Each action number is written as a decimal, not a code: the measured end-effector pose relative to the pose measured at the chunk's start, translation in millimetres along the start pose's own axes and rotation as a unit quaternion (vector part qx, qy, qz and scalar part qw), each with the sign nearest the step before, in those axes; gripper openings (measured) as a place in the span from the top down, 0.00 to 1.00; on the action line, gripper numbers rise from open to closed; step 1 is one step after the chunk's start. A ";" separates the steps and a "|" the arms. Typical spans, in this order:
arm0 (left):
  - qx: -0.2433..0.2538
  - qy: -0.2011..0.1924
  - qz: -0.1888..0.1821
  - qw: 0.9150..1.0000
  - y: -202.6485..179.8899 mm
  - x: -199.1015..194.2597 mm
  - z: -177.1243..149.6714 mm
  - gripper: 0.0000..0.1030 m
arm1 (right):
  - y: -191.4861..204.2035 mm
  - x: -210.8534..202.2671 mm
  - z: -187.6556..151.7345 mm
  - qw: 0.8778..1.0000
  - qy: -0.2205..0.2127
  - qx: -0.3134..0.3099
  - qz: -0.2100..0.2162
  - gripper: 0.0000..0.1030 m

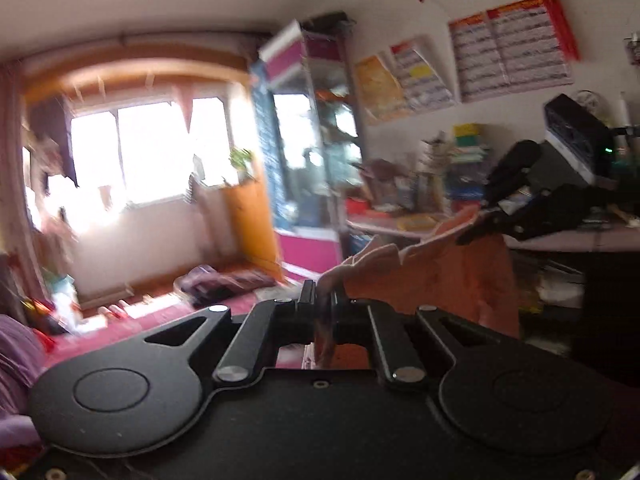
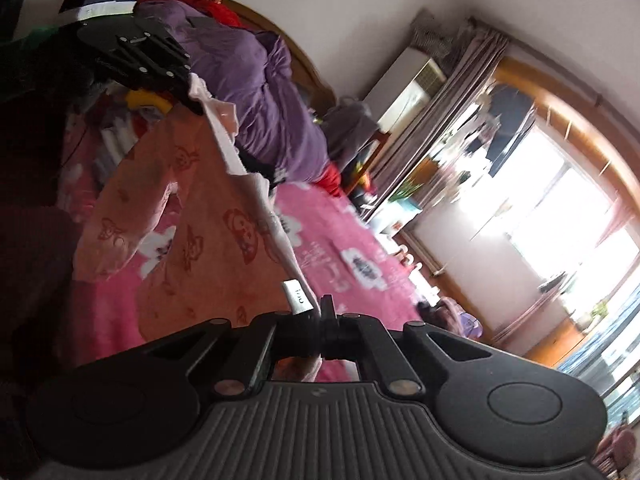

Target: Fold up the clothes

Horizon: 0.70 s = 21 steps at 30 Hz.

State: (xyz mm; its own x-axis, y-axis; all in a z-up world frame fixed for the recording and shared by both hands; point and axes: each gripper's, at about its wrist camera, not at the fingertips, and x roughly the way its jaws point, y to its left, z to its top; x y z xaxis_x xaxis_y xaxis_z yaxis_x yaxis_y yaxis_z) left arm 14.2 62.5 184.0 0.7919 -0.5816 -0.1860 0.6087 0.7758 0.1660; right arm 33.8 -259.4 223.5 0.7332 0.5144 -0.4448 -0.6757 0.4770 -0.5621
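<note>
Left hand-held gripper (image 1: pixel 323 300): jaws clamped tight on the pale edge of the orange garment (image 1: pixel 452 276). Right hand-held gripper (image 2: pixel 320 312): also clamped on the same garment's edge, just beside a white label (image 2: pixel 298 298).

Garment is held up between the two, stretched along its whitish top hem, rest hanging down. Peach-orange fabric with a darker cartoon print (looks like little animal faces, too blurred to be sure). In the right wrist view one sleeve (image 2: pixel 120 224) droops to the left. The garment hangs above and in front of the bed (image 2: pixel 340 240); cannot tell whether its lower part touches it.

Each camera sees the other unit: the right one appears in the left view at the far end of the hem, the left one in the right view at top left, both gripping cloth.

Surface: bed with a pink bedspread printed with white flower shapes. Purple bedding (image 2: pixel 256 80) piled near a curved wooden headboard (image 2: pixel 304 64), red cloth tucked among it.

Room: big bright window (image 1: pixel 148 152) with an arched wooden frame (image 1: pixel 136 68), blown out. Tall glass-fronted cabinet (image 1: pixel 312 140) with magenta trim next to it. Cluttered worktop (image 1: pixel 568 236) on the right, stacked books behind. Posters (image 1: pixel 508 48) and a red knot ornament (image 1: pixel 556 16) on the white wall. Both views motion-blurred.
</note>
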 end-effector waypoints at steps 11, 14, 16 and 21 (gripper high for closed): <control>0.032 0.108 -0.006 0.994 25.7 68.8 -29.9 0.96 | -3.8 87.4 -8.6 0.995 0.090 -0.018 0.048 0.98; 0.054 0.136 0.010 0.989 44.8 106.3 -36.7 0.96 | -14.3 131.9 -13.1 0.992 0.118 -0.041 0.027 0.98; 0.072 0.148 0.027 0.986 59.5 136.0 -34.6 0.97 | -25.1 161.4 -12.3 0.990 0.127 -0.060 -0.003 0.98; 0.196 0.116 0.098 0.969 80.4 186.8 -3.7 0.97 | -42.5 217.5 -1.3 0.964 0.108 -0.184 -0.160 0.98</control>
State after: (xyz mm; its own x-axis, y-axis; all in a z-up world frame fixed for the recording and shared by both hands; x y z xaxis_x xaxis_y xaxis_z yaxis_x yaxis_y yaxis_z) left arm 210.9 17.1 159.0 0.8898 -0.3268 -0.3185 0.4551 0.6869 0.5667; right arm 222.1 -168.7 149.8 0.9254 0.2043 -0.3193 -0.3679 0.2811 -0.8863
